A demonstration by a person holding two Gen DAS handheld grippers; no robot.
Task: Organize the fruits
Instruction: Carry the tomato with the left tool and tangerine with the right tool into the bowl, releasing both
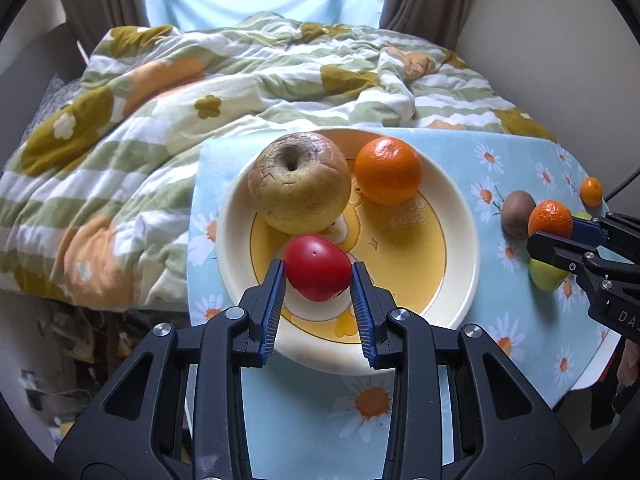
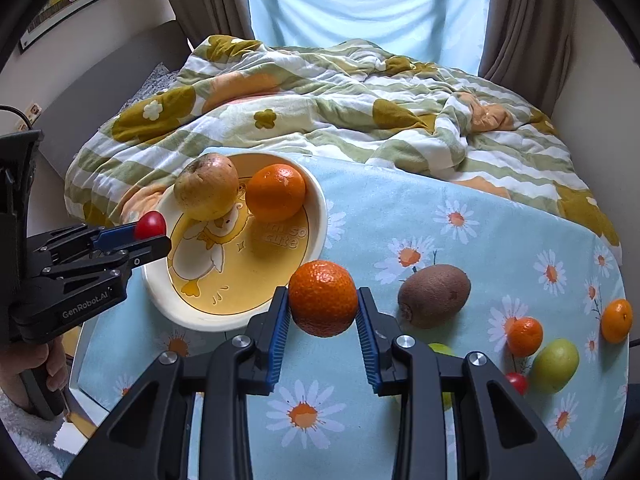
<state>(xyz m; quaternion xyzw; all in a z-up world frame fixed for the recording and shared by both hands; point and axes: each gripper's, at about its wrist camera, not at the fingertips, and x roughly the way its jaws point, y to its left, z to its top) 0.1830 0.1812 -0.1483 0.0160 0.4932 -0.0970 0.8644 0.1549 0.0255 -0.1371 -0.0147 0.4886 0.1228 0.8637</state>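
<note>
Right wrist: green fruit (image 2: 440, 350) mostly hidden behind hand-held gripper (image 2: 323, 312).

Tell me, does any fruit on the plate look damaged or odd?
Yes. The large yellow-brown apple at the back of the cream duck-print plate has wrinkled, cracked skin around its stem pit. The smooth orange beside it looks fine.

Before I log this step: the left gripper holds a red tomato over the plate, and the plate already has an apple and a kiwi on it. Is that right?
Not quite. The plate holds the apple and an orange, not a kiwi. The kiwi lies on the flowered cloth, as the right wrist view shows. The left gripper does hold the red tomato over the plate.
</note>
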